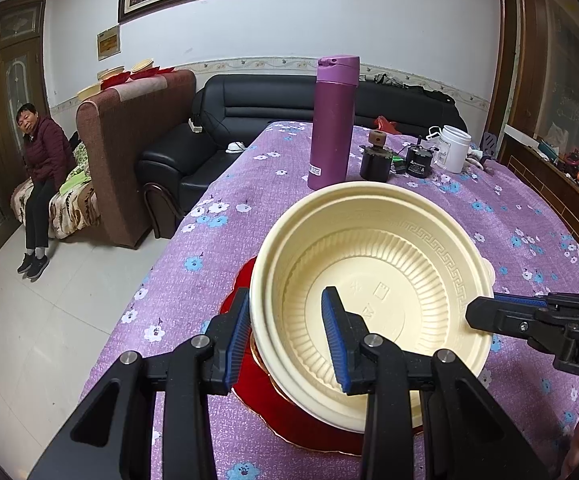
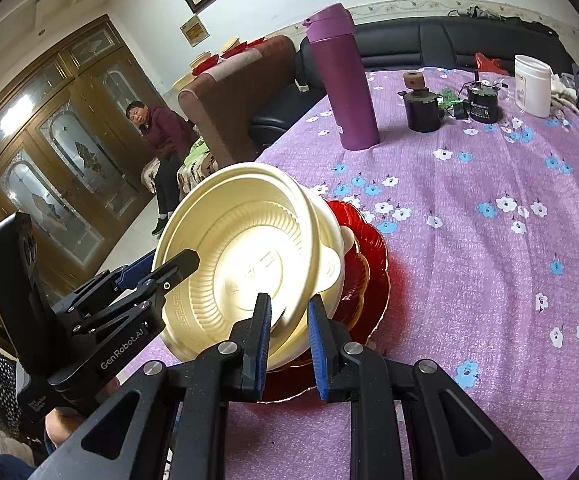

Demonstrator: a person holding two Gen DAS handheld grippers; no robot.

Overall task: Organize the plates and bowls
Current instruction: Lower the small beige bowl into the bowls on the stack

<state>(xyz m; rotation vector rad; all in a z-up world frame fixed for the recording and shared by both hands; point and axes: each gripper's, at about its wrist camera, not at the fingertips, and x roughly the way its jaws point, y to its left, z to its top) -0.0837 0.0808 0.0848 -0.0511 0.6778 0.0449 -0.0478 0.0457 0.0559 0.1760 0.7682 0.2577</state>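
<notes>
The bowl (image 1: 373,280) is placed on the plate (image 1: 249,384), which is laid on the table (image 1: 509,216). Behind the bowl, the flask (image 1: 332,122) is stood; the jar (image 1: 454,148) is set farther right.

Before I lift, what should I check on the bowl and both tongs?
1. Left tongs straddle the cream bowl rim: ok.
2. Right tongs straddle the opposite rim: ok.
3. Both grips tight: cannot tell.
4. Bowl level: not ok, it is tilted in the right wrist view.
5. Red plate under the bowl: ok.
6. Purple flask apart from the bowl: ok, it stands behind it.
</notes>
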